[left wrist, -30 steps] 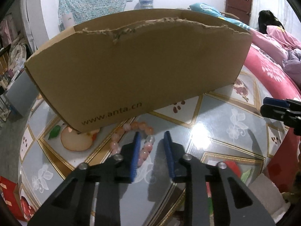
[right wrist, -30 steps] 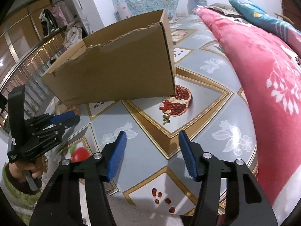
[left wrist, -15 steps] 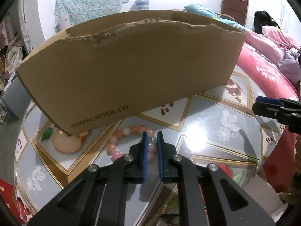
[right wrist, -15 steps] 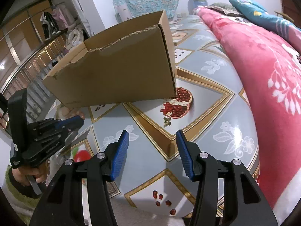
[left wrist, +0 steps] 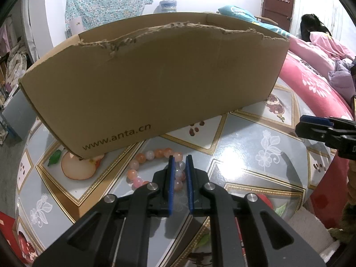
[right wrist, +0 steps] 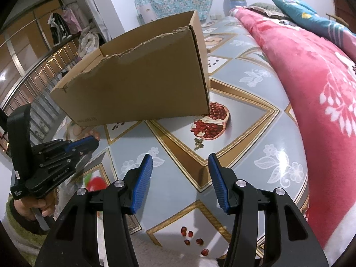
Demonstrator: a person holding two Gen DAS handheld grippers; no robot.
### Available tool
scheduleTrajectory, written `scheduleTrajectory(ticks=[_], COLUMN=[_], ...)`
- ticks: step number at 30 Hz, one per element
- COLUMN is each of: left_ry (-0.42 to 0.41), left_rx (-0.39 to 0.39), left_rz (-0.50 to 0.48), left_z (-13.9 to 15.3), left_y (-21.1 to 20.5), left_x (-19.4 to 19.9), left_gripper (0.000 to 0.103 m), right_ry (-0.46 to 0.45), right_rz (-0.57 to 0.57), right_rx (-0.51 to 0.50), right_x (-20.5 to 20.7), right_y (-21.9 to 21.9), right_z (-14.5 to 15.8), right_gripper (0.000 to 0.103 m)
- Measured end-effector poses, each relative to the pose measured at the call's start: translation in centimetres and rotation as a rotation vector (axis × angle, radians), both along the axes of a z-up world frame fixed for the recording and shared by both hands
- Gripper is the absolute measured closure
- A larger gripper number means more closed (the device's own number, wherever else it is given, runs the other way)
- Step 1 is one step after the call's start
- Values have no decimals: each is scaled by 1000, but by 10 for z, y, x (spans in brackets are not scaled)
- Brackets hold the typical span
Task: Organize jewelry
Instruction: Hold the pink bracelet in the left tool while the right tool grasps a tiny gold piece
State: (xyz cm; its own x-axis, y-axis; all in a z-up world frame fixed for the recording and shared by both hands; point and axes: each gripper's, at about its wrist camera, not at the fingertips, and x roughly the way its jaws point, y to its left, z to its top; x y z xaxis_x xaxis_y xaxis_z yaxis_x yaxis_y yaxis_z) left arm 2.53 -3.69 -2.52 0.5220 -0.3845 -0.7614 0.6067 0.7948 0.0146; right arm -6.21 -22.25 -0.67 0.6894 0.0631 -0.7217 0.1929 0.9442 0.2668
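Progress early | left gripper (left wrist: pixel 179 163) pinched narrow on bead bracelet (left wrist: pixel 155 166) lying on table (left wrist: pixel 255 138) | right gripper (right wrist: pixel 180 178) wide, holding nothing | remaining: lift, drop into cardboard box (left wrist: pixel 155 84)

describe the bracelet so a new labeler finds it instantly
Start at the cardboard box on the patterned table. Just in front of its "www.anta.cn" wall lies the bracelet, a loop of round pink, orange and clear beads. It is the only loose item there, and the left tool is shut on its right side.
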Motion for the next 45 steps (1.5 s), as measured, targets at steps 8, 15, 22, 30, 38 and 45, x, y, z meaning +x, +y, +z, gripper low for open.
scheduleTrajectory(ticks=[8,15,22,30,38,45], left_ry=[1,0,3,4,6,11], left_rx=[-2,1,-1,-4,-11,-19], left_rz=[0,3,9,3,0,2], left_z=[0,1,1,1,1,1], left_y=[2,2,2,2,3,4], left_x=[0,0,1,1,2,2], left_gripper=[94,94,94,94,94,94], right_ry=[-4,-14,-8,-3,13,9], right_rz=[-2,6,34,69,107,177], right_rx=[-10,-37,-75,-106,-81,-49], right_x=[0,-2,5,22,36,33], right_y=[-3,-6,-7,-9,-9,16], right_z=[0,1,0,-4,-10,-11], right_gripper=[54,54,63,68,73,73])
